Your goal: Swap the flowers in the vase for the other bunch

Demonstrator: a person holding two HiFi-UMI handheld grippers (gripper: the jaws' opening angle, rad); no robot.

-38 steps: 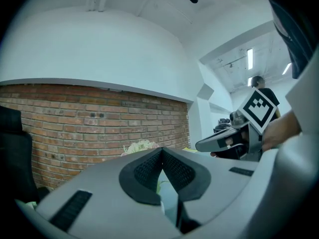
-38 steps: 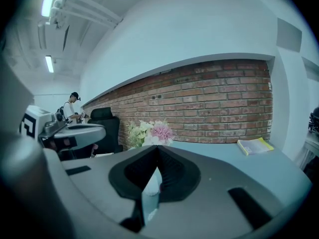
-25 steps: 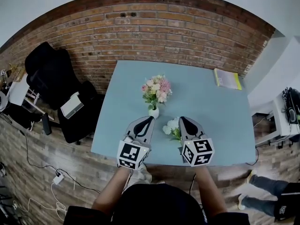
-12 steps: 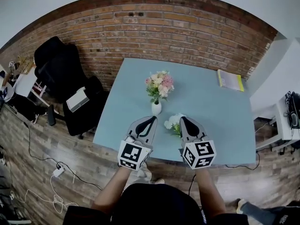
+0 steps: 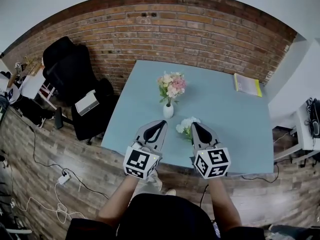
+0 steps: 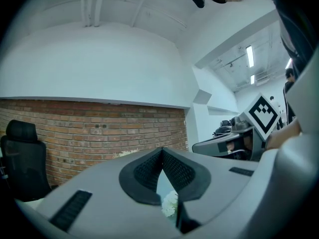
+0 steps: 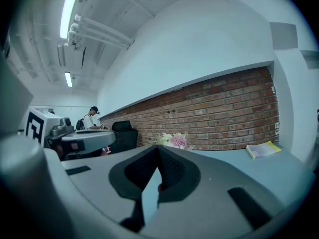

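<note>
Head view: my left claw (image 5: 162,123) and right claw (image 5: 194,125) are closed, empty; at 12 o'clock one round white vase (image 5: 168,111), pink bunch (image 5: 172,85), white bunch (image 5: 184,126).

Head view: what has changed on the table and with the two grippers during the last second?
Mostly the view itself shifted, so the scene sits slightly higher in the picture. The left gripper and the right gripper seem to lie a little further back from the vase. Nothing was grasped or released. Unchanged: both grippers shut and empty, pink bunch in the vase, white bunch lying on the table.
</note>
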